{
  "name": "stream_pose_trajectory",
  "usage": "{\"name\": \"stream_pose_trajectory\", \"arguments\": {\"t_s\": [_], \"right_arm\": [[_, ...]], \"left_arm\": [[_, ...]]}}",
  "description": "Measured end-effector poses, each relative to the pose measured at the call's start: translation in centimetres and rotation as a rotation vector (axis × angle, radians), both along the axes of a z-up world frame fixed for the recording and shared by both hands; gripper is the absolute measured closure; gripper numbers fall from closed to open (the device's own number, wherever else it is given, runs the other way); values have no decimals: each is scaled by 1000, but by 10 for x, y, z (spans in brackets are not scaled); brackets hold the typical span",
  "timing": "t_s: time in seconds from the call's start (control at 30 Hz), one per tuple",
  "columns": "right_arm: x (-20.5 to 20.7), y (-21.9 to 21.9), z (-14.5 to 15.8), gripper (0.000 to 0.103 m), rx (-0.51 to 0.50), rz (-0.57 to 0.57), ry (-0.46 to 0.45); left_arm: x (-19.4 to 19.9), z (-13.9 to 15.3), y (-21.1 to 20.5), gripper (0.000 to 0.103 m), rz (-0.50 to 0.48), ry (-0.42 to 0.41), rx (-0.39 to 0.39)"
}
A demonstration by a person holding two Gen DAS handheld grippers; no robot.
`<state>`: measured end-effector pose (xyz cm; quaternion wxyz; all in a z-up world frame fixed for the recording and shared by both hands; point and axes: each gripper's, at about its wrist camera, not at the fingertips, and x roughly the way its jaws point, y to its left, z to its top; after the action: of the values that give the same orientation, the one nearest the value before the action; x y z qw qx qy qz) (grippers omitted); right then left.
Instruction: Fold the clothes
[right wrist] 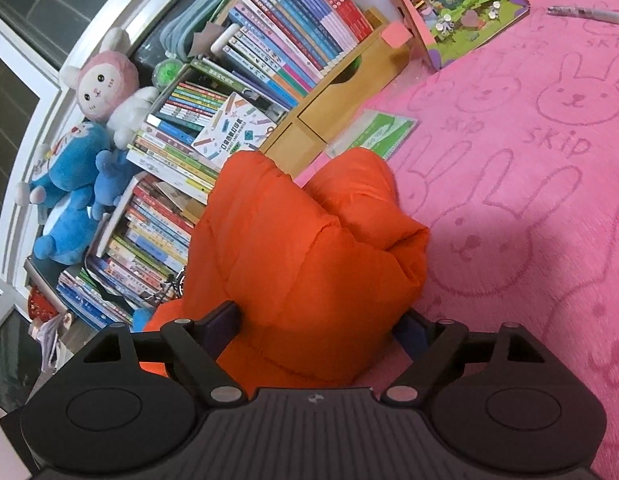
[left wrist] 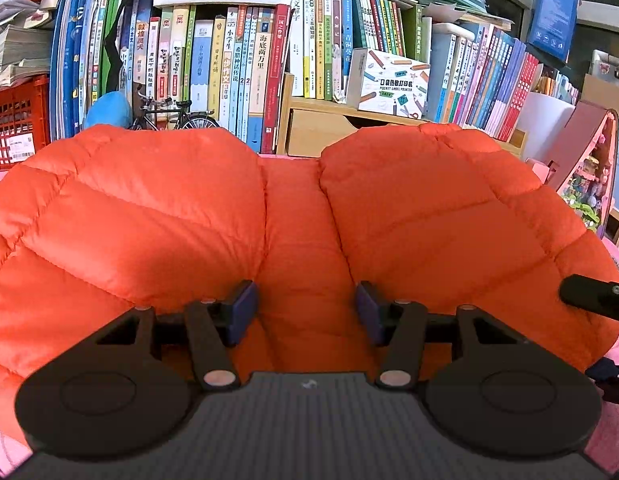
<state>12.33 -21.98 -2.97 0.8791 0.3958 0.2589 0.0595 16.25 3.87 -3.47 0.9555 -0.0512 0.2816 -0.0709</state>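
Orange quilted puffer jacket lies bunched on pink rabbit-print cloth, directly ahead of both claws. Left gripper: jaws partly open, centre panel of jacket between the pads; contact cannot be told. Right gripper: jaws wide, straddling a padded fold, no grip evident. Bookshelf beyond.
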Motion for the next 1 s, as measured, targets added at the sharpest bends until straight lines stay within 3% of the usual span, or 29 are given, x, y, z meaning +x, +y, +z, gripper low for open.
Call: {"name": "stream_pose_trajectory", "arguments": {"t_s": [0.73, 0.83, 1.0], "right_arm": [[49, 11, 3, 10, -131, -30, -35], [56, 15, 3, 4, -163, -16, -53], [61, 12, 3, 3, -144, -22, -54]], "left_arm": [[1, 3, 5, 46, -14, 6, -39], [1, 4, 6, 46, -15, 7, -45], [2, 4, 8, 46, -18, 6, -56]]}}
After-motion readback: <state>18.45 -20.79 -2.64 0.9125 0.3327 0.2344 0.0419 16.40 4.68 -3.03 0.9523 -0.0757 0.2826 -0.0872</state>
